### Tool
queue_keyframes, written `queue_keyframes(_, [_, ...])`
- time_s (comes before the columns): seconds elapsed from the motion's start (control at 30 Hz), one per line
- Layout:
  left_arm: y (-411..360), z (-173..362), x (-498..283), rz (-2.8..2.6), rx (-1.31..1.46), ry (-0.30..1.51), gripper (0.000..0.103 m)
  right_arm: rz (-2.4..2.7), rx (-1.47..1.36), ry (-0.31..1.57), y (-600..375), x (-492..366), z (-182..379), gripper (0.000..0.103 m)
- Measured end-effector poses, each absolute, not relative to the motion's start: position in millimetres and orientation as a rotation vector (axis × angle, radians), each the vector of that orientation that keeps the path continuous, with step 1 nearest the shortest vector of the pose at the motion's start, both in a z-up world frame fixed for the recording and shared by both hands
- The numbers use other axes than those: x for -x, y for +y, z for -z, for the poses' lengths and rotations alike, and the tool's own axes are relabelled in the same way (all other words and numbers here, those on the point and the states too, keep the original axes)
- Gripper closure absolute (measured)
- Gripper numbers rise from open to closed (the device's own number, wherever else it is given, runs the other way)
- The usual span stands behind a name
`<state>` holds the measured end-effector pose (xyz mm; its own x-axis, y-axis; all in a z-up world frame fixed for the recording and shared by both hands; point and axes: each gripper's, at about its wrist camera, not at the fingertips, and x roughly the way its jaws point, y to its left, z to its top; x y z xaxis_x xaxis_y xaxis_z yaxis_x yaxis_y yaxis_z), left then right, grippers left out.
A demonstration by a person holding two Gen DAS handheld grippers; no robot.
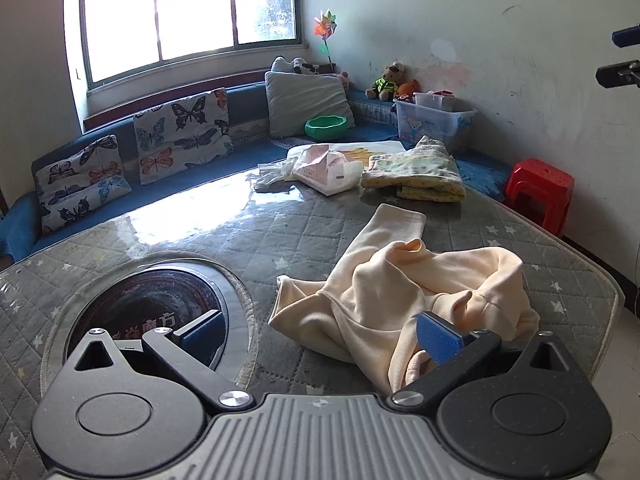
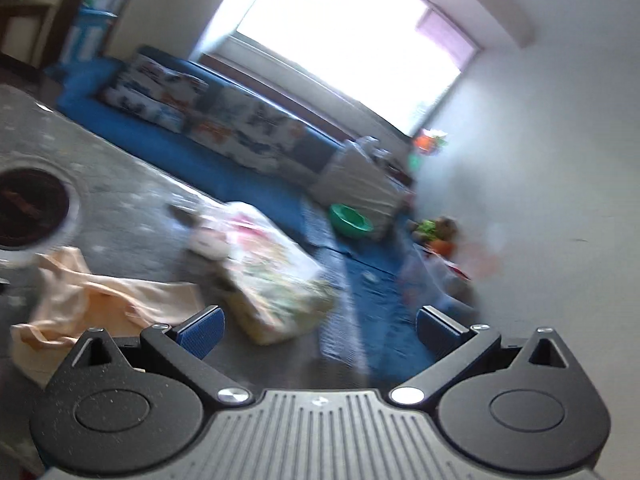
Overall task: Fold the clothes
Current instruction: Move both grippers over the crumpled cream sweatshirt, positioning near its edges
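The left gripper (image 1: 320, 332) hovers low over the counter (image 1: 280, 232) with its jaws spread wide and nothing between them; the cream garment (image 1: 400, 292) lies crumpled on the grey quilted cover just ahead and to the right of it, one sleeve stretched away toward the far side, and a fold of the cloth reaches under the right-hand blue pad (image 1: 438, 338), though whether pad and cloth touch cannot be told; the left pad sits over a round dark hob (image 1: 148, 304) set into the counter top; farther off on the counter lie a folded yellow-green garment (image 1: 416, 172) and, just beside it to the left, a pink and white bundle (image 1: 324, 168), both well apart from the cream garment; a red stool (image 1: 540, 192) stands beyond the counter's right edge, and a blue bench with butterfly cushions (image 1: 180, 136) runs under the window. The right gripper (image 2: 318, 328) is tilted and its view is blurred by motion; its jaws are likewise wide apart and empty, held above the counter; the cream garment (image 2: 92, 304) lies to its lower left, partly behind the left pad, with the folded pile (image 2: 276, 284) just ahead between the pads.
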<state>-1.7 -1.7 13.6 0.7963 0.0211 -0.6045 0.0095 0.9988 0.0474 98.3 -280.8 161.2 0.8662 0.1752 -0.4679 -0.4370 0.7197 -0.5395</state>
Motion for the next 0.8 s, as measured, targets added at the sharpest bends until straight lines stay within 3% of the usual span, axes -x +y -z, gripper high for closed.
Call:
queue_keyframes(0.13, [0.2,-14.2,3.3,0.003,-0.042,0.651,0.000,-0.352,0.695,0.453,-290.9,-101.1,-155.3,0.000])
queue_keyframes(0.43, [-2.3,-3.4,5.6,0.034,-0.038,0.693,0.000,-0.499,0.559,0.551,-270.1,-59.8,-65.9,0.000])
queue_keyframes(0.8, [-1.1,11.3,4.7,0.022,-0.036,0.736,0.000,-0.524,0.360,0.579,-241.3,-23.9,-14.9,0.000])
